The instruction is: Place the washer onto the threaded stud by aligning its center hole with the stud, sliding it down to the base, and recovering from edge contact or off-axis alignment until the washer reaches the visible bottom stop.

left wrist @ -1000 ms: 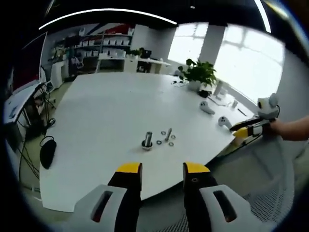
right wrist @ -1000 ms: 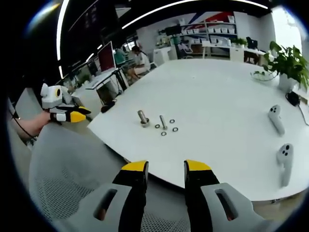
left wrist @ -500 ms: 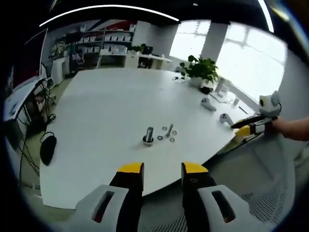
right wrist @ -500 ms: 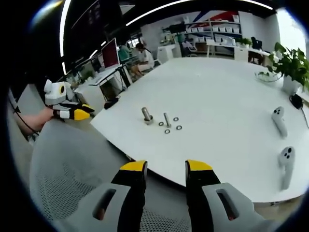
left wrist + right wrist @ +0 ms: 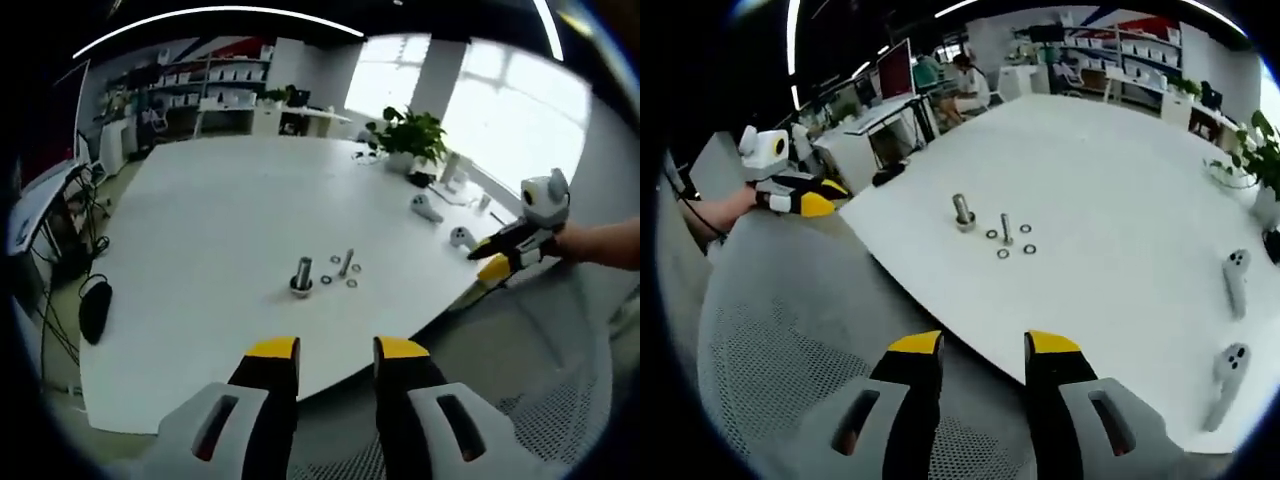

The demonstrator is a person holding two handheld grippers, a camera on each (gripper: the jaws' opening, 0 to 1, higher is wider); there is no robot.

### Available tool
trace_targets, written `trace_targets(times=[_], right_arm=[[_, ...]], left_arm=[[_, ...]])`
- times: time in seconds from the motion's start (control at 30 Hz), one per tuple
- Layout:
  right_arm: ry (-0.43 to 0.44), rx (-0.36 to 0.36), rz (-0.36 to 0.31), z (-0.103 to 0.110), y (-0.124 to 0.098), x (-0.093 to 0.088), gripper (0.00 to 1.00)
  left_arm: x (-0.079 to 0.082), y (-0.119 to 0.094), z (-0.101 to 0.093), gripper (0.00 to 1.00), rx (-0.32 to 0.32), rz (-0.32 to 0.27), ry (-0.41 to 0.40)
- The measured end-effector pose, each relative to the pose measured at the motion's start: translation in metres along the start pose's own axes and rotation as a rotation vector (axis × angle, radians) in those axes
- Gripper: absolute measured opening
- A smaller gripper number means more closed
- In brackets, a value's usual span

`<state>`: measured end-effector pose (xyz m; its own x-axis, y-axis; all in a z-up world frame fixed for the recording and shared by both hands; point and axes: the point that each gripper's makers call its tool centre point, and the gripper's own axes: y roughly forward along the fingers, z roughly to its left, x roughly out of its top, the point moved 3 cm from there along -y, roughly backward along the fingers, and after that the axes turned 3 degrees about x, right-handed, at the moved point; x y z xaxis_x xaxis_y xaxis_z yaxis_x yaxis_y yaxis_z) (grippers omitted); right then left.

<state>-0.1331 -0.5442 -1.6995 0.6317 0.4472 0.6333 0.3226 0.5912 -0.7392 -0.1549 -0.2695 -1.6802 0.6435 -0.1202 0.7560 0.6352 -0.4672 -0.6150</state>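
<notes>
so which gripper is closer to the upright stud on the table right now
Hard to call; both look about equally far. The left gripper and the right gripper both hang off the table edge, open, pointing at the stud, neither near it.

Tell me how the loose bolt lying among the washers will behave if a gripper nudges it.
The bolt lies on its side on the smooth white table, so it would probably roll or skid. It looks like metal, likely stiff. Washers lie close beside it; a push may scatter them.
</notes>
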Motion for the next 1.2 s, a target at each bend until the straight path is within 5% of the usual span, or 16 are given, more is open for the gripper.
trace_targets(times=[0.43,0.8,1.2], right_arm=[[-0.103,0.053,0.060,-0.007,0.060,0.038,0.33],[-0.328,0.039,0.124,-0.014,0.100,0.080,0.32],[-0.487,0.058,0.230,-0.028,0.139,0.099,0.34]], left_arm=[[0.002,-0.001,0.001,0.24,-0.002,-0.024,-0.028],[0.004,-0.001,0.000,0.24,-0.016,-0.035,-0.027],[0.004,-0.001,-0.001,0.23,-0.029,-0.035,-0.029]])
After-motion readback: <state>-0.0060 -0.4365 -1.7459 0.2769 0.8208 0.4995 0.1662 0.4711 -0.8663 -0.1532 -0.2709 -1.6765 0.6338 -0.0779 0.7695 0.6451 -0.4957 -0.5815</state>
